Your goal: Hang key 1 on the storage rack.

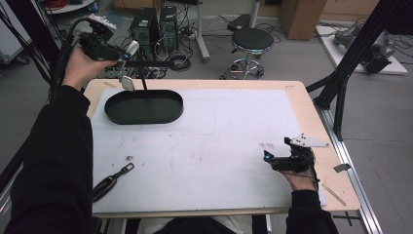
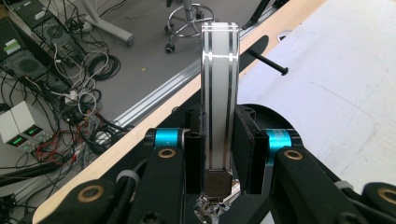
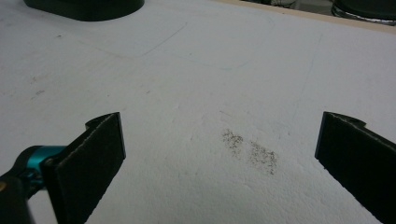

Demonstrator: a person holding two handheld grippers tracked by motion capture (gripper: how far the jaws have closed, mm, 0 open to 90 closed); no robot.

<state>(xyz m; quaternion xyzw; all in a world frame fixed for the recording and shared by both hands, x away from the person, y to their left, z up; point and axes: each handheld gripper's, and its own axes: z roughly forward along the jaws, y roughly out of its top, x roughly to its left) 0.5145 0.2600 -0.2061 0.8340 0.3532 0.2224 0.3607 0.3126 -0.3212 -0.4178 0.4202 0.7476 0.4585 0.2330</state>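
Your left gripper (image 1: 125, 54) grips a white watch (image 2: 219, 93) in its jaws above the worktop's far left corner, by the black stand (image 1: 143, 105). Your right gripper (image 1: 272, 158) rests near the right edge, jaws wide apart.

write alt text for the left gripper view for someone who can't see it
The left gripper has its two black jaws shut on a flat white strap with silver edges, which stands upright between them. Behind it lie the wooden table edge and white table cover, a black peg, and a floor with tangled cables.
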